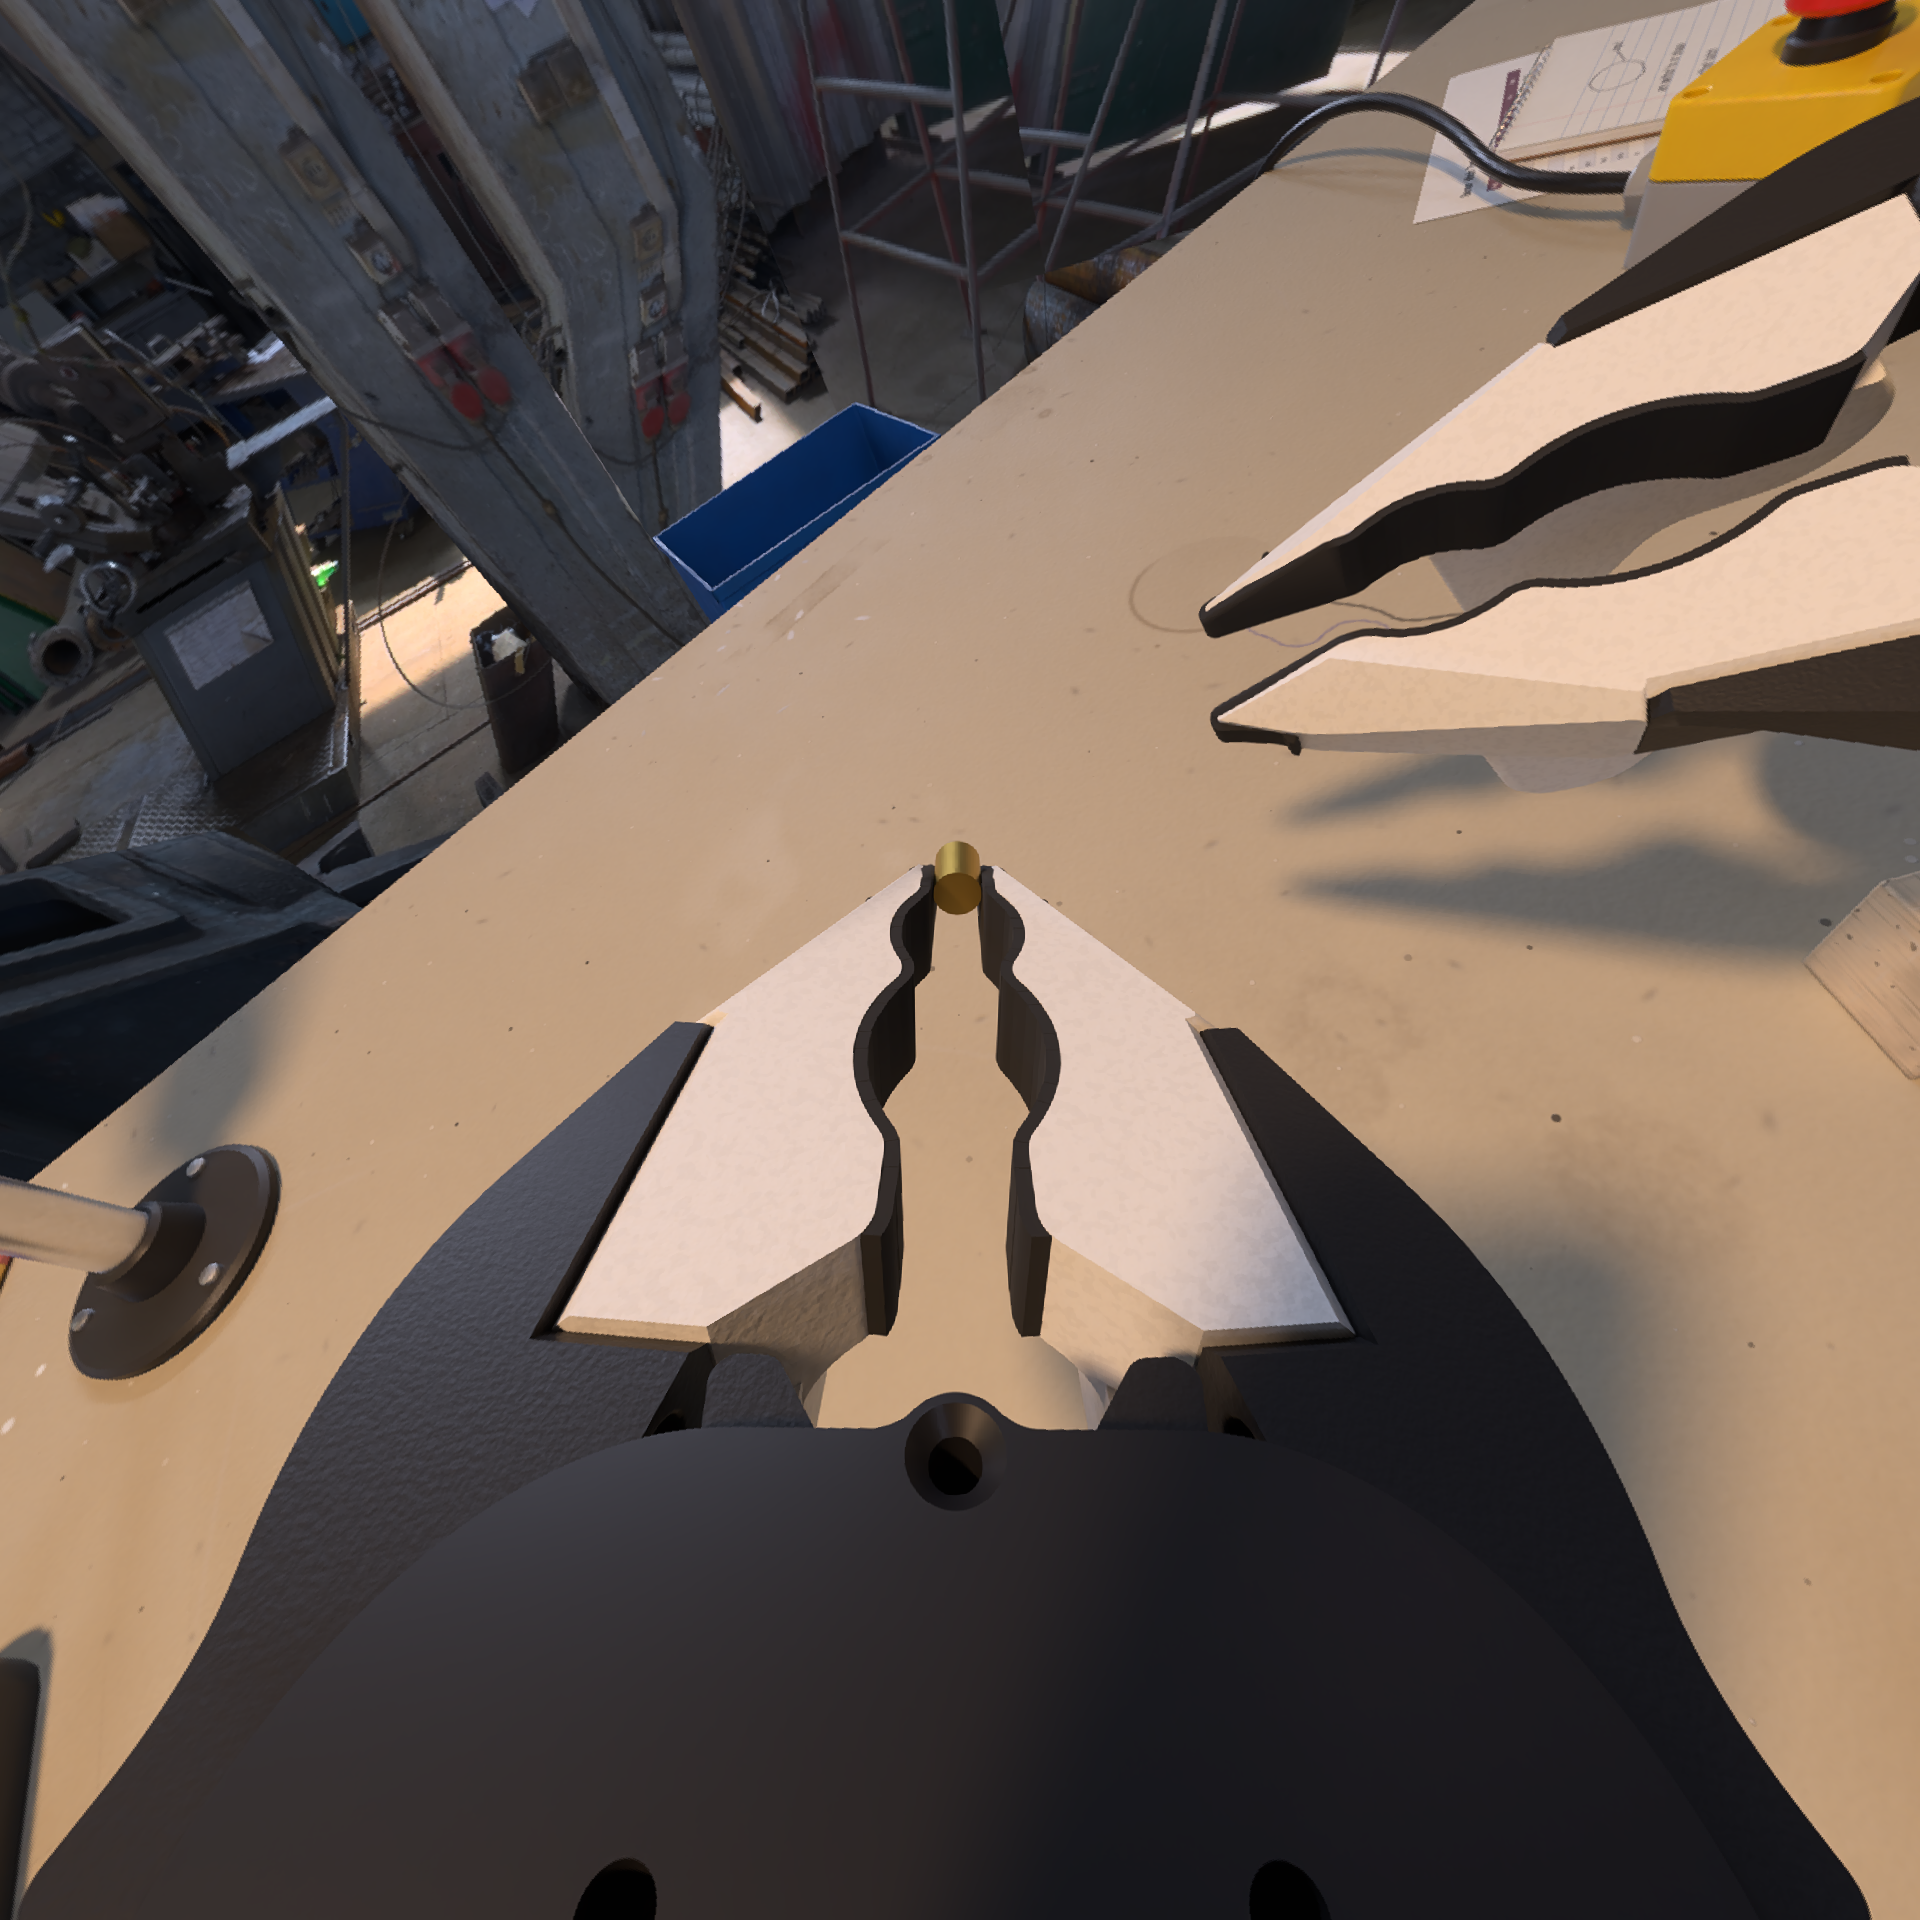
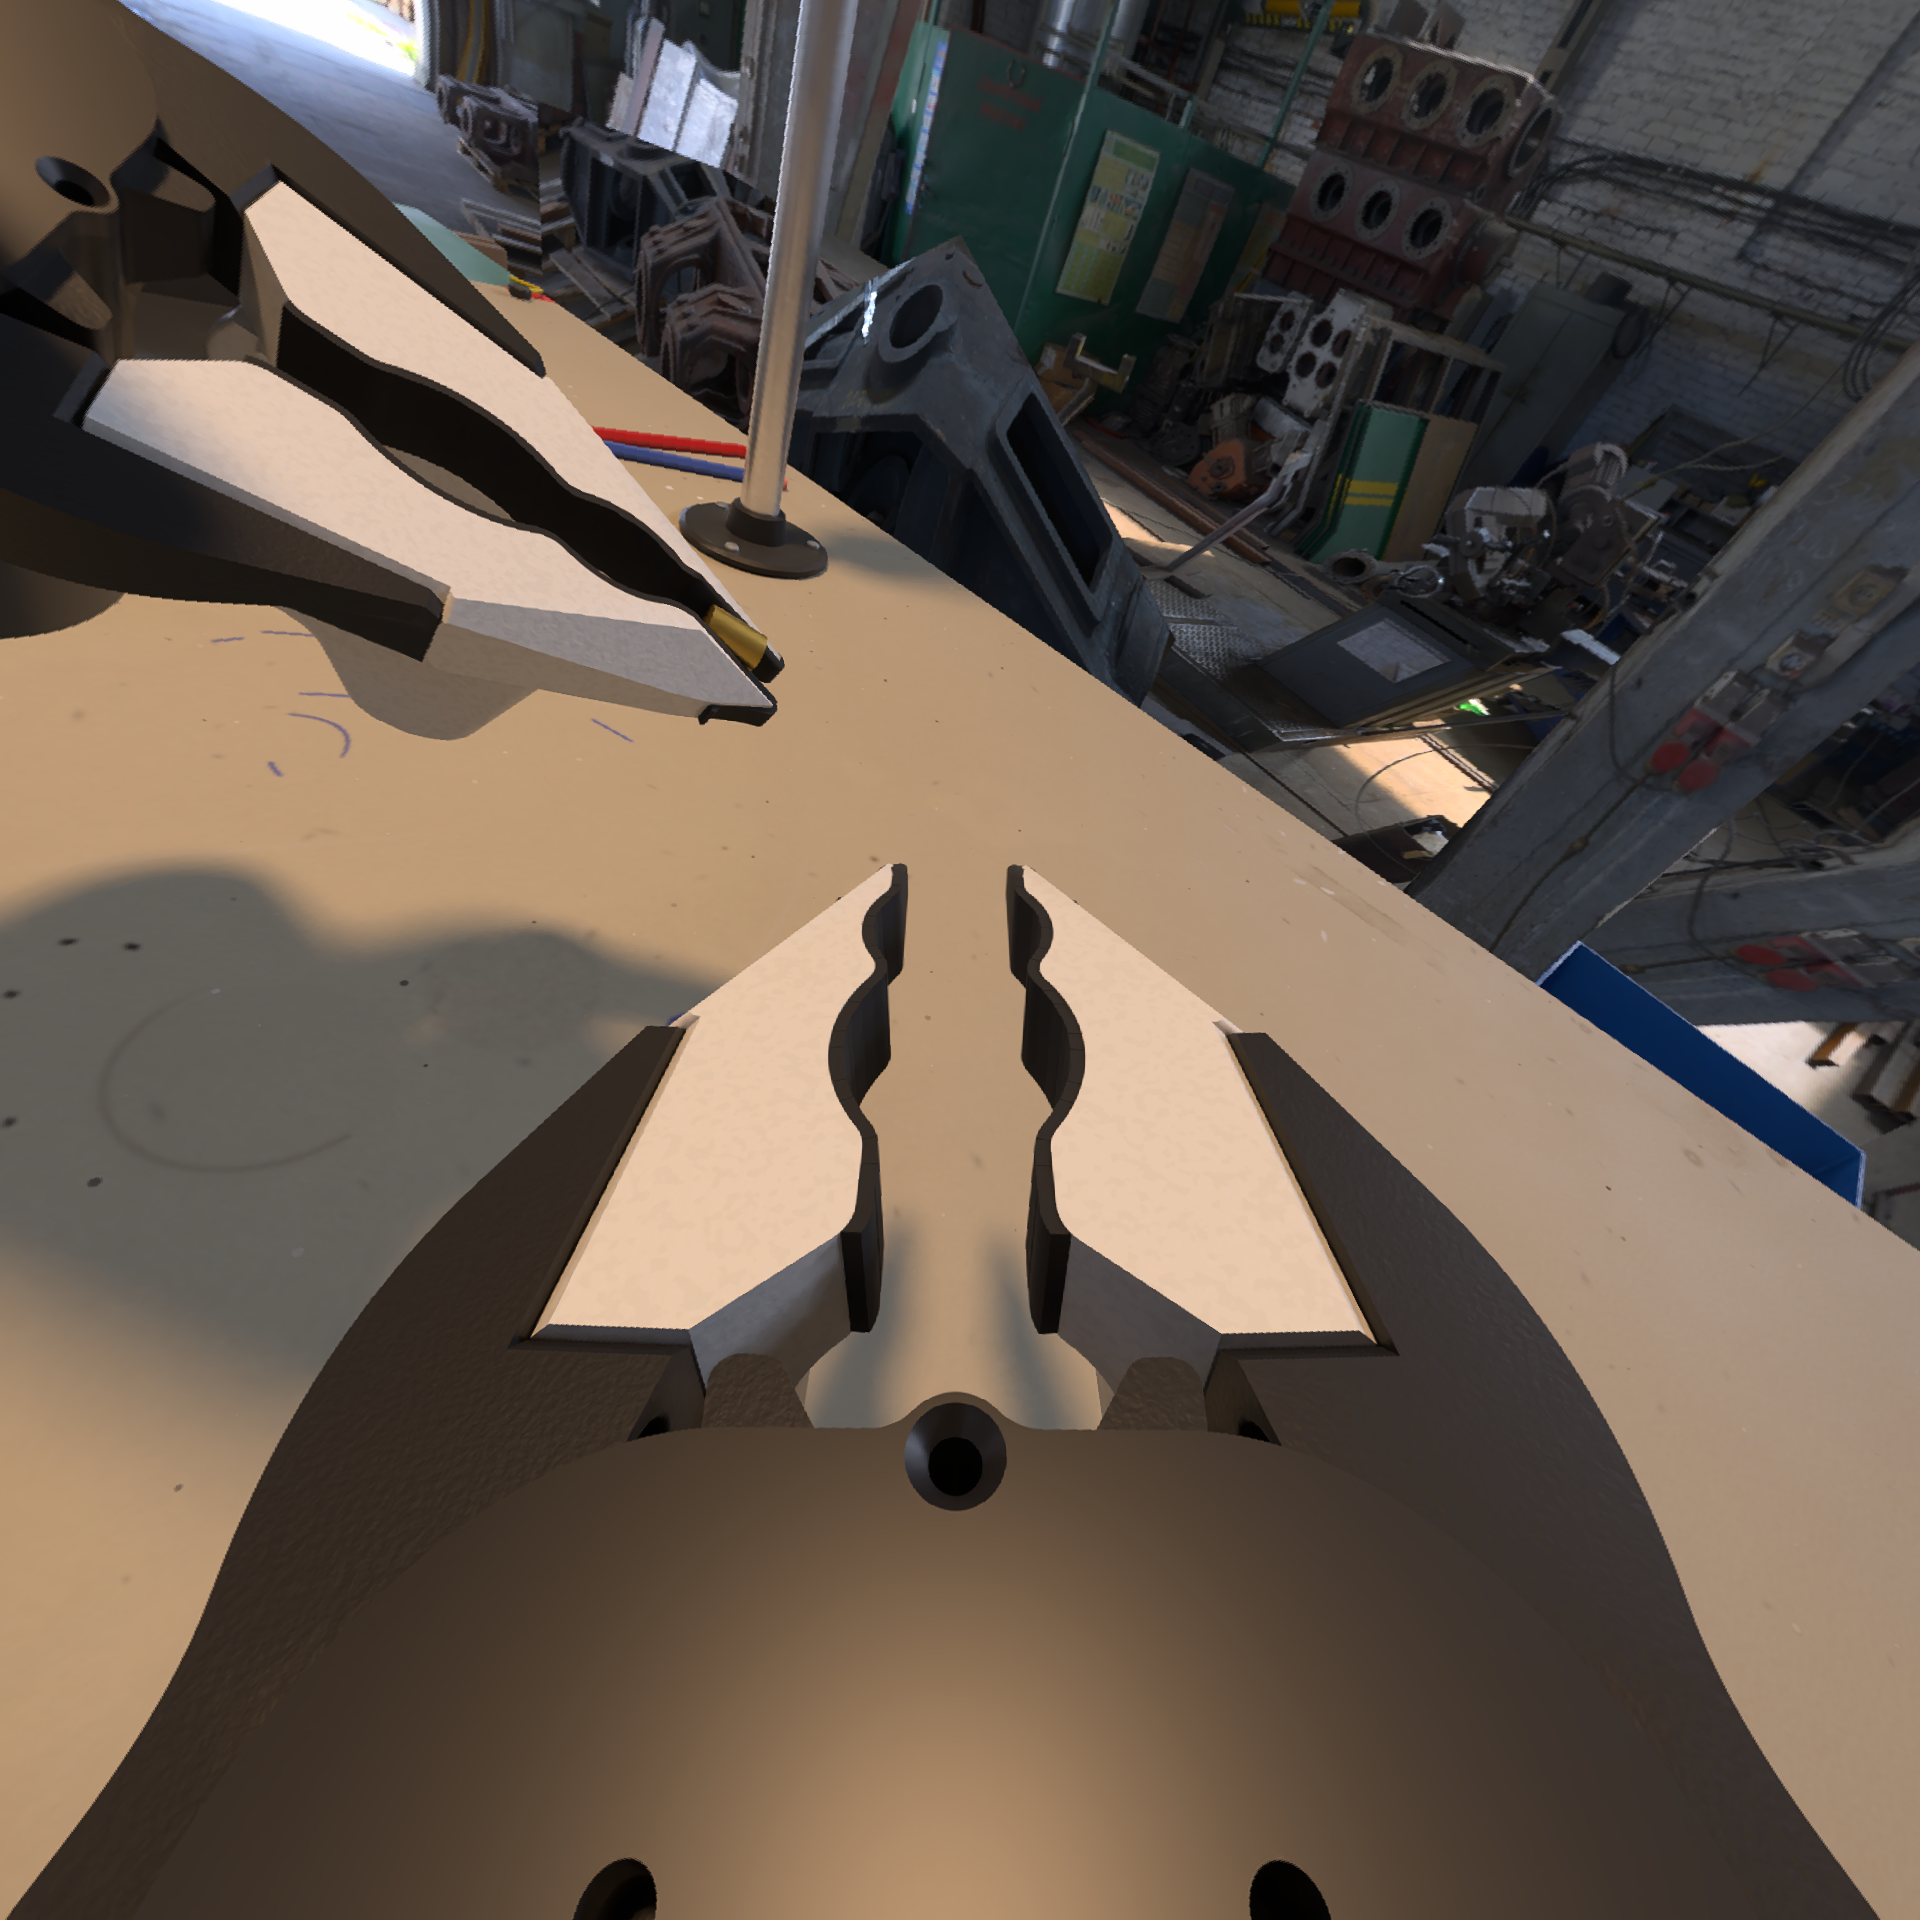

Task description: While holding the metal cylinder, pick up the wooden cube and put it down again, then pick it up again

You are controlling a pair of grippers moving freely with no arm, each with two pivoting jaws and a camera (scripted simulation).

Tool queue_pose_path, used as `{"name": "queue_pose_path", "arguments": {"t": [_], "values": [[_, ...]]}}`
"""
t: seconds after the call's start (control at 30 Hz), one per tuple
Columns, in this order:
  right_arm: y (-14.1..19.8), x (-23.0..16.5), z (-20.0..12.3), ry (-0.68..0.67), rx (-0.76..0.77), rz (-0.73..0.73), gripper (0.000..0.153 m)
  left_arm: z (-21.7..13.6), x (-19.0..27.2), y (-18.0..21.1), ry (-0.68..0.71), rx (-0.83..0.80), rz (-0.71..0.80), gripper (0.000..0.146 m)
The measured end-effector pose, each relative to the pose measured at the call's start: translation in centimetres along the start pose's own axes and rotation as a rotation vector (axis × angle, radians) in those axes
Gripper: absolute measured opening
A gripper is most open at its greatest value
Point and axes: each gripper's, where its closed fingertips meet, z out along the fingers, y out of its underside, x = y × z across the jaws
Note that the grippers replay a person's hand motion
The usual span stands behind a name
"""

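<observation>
My left gripper point(image 1: 956, 878) is shut on a small brass metal cylinder point(image 1: 956, 891), pinched between its fingertips a little above the tan table point(image 1: 727, 790). From the right wrist view the left gripper point(image 2: 764, 686) shows at upper left with the cylinder point(image 2: 732, 634) in its tips. My right gripper point(image 2: 956, 878) is open and empty over bare table; in the left wrist view it point(image 1: 1216, 670) hovers at the right. A pale block point(image 1: 1870, 966), cut off by the right edge, lies on the table below the right gripper. I cannot tell if it is the wooden cube.
A metal pole on a round black flange point(image 1: 171, 1257) point(image 2: 764, 530) stands near the table edge. A yellow button box point(image 1: 1787, 104), a black cable point(image 1: 1403, 114) and a paper sheet point(image 1: 1538, 94) lie far right. A blue bin point(image 1: 790, 509) sits beyond the edge.
</observation>
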Motion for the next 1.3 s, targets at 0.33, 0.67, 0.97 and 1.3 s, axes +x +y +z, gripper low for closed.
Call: {"name": "queue_pose_path", "arguments": {"t": [0.33, 0.67, 0.97, 1.3], "values": [[0.8, -0.1, 0.1, -0.009, -0.041, 0.012, 0.016, -0.1, -0.2, -0.2, -0.021, 0.018, 0.016, 0.007], [1.7, -0.3, -1.0, 0.030, -0.123, 0.108, 0.043, 0.1, -1.0, 0.6, -0.079, -0.015, -0.001, 0.007], [3.9, 0.1, -3.3, -0.008, -0.160, 0.361, 0.072, 0.2, -2.3, 1.9, -0.108, -0.054, -0.075, 0.007], [5.6, -1.3, -2.7, -0.033, -0.300, 0.477, 0.071, 0.1, -2.8, 2.8, -0.122, -0.117, -0.072, 0.007]]}}
